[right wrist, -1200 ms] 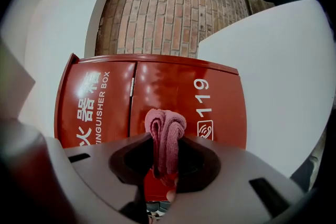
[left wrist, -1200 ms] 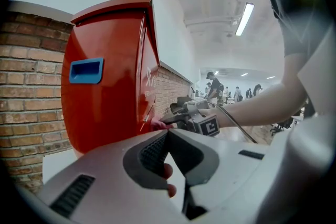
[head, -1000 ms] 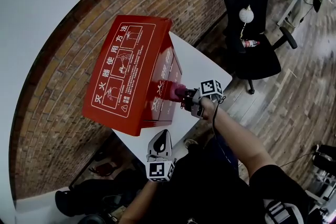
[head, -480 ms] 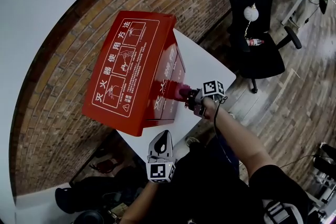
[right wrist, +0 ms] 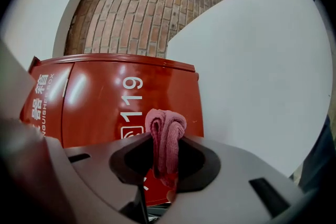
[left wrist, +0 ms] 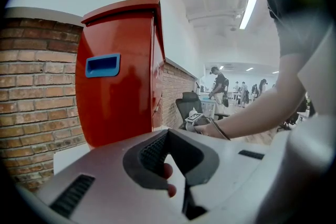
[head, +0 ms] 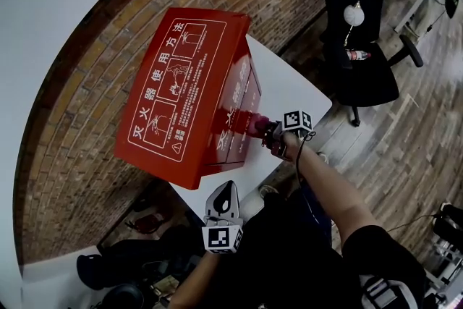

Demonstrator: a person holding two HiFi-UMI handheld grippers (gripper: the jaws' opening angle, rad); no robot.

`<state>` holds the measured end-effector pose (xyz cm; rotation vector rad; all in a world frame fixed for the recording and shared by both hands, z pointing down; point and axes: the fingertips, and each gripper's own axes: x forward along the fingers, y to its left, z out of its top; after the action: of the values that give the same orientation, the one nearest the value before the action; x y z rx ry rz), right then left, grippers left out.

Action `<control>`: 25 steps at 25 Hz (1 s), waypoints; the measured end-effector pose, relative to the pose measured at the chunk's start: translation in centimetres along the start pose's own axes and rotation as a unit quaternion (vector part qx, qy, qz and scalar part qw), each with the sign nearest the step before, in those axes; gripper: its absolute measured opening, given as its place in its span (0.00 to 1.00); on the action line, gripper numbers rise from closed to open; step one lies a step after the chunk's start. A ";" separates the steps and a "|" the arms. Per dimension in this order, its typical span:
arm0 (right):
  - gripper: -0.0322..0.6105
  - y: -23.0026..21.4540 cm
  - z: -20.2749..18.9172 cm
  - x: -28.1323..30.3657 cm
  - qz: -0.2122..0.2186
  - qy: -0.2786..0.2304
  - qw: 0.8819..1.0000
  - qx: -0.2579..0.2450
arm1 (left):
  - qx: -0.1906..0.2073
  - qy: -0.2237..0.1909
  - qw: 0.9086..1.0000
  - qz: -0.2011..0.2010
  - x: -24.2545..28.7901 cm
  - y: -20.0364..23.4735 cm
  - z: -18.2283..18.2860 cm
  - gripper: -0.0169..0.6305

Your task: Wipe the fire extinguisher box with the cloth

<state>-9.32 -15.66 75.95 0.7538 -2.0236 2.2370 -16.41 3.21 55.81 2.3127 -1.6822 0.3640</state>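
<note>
A red fire extinguisher box (head: 181, 90) stands on a white table (head: 289, 94) against the brick wall; its front face with "119" (right wrist: 131, 102) fills the right gripper view. My right gripper (head: 269, 132) is shut on a folded pink cloth (right wrist: 165, 136), whose free end (head: 258, 124) touches the lower front of the box. My left gripper (head: 222, 202) hangs low by the table's near edge, shut with nothing in it; its view faces the box's side with a blue handle (left wrist: 102, 64).
A black office chair (head: 354, 47) with a bottle on its seat stands to the right of the table. A brick wall (head: 72, 105) runs behind the box. Desks and people sit far off on the wooden floor (head: 412, 134).
The right gripper and cloth have slid a little to the right along the box front. The head view has shifted slightly. The left gripper stays put.
</note>
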 end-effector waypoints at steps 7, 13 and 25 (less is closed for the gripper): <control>0.21 -2.9 0.5 1.1 -0.031 0.002 1.000 -0.001 | 0.002 0.011 1.000 0.010 -0.7 0.4 -0.8 0.07; 0.21 -5.8 0.6 2.1 -0.066 0.003 0.998 0.001 | 0.000 0.015 1.000 0.023 -1.4 1.0 -1.3 0.07; 0.22 -9.2 1.2 3.5 -0.126 0.004 0.992 -0.022 | -0.003 0.022 0.999 0.031 -0.9 1.4 -1.4 0.07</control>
<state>-8.87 -16.46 85.84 0.9368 -1.8480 2.0460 -18.10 4.07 56.89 2.2354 -1.7355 0.4175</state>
